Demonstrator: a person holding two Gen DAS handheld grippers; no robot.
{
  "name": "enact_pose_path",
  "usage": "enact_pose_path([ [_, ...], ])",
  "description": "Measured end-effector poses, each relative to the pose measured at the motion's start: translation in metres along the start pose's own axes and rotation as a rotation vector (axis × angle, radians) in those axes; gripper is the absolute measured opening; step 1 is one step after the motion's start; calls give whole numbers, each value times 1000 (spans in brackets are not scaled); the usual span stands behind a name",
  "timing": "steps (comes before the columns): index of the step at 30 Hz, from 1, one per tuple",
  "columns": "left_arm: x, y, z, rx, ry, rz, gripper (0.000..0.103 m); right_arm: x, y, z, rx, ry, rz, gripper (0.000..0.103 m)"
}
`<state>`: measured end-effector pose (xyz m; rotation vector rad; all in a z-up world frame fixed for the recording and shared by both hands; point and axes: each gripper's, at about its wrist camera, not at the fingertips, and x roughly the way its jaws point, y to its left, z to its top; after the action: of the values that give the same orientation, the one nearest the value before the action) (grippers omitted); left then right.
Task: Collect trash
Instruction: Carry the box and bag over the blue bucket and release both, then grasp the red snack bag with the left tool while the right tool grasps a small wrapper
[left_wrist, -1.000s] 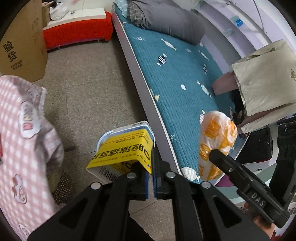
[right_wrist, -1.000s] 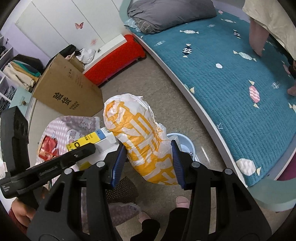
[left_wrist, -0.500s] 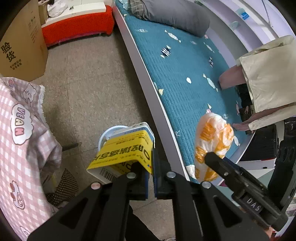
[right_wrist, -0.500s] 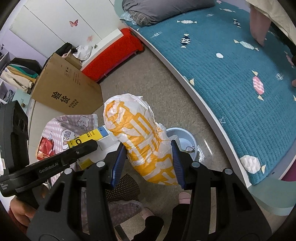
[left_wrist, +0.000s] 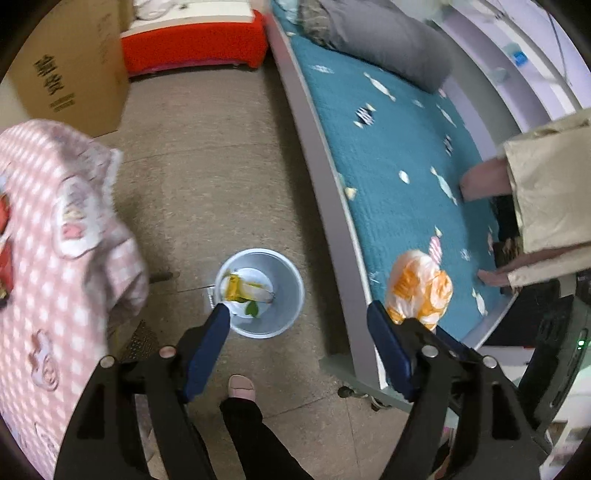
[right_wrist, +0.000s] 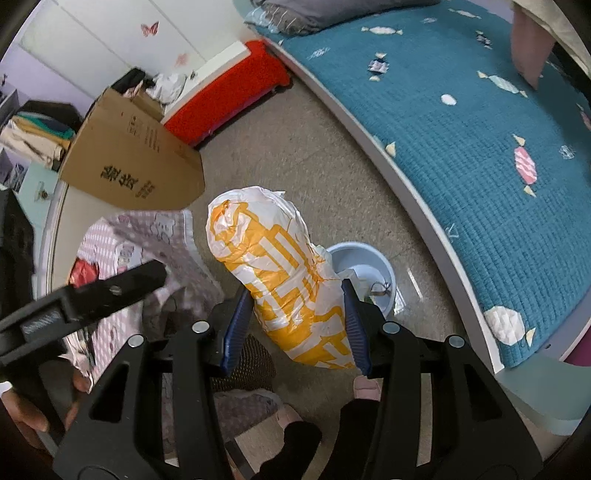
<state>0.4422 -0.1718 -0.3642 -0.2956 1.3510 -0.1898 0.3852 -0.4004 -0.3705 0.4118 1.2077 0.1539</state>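
The left gripper (left_wrist: 297, 314) hangs wide apart with nothing in it, right above the bin (left_wrist: 290, 295), where the yellow carton (left_wrist: 233, 288) lies. The right gripper (right_wrist: 297, 306) clamps the orange-and-white bag (right_wrist: 280, 273), with the bed (right_wrist: 480, 147) beyond.

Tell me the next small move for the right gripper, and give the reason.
Probably carry the orange-and-white bag over the grey bin and open. The right gripper is shut on the bag, which hangs beside the bin rather than above its mouth. The left gripper is open and empty, and a yellow box lies inside the bin, so the bag looks like the piece left to drop.
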Motion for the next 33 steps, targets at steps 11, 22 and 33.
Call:
enact_pose_path([
  [11, -59, 76, -28, -132, -116, 60, 75, 23, 36, -2, -83, -7, -87, 74],
  [22, -134, 144, -61, -215, -265, 21, 75, 0, 128, -35, -220, -42, -27, 77],
  [33, -204, 269, -102, -302, -335, 61, 75, 24, 277, -103, -338, -27, 102, 77],
])
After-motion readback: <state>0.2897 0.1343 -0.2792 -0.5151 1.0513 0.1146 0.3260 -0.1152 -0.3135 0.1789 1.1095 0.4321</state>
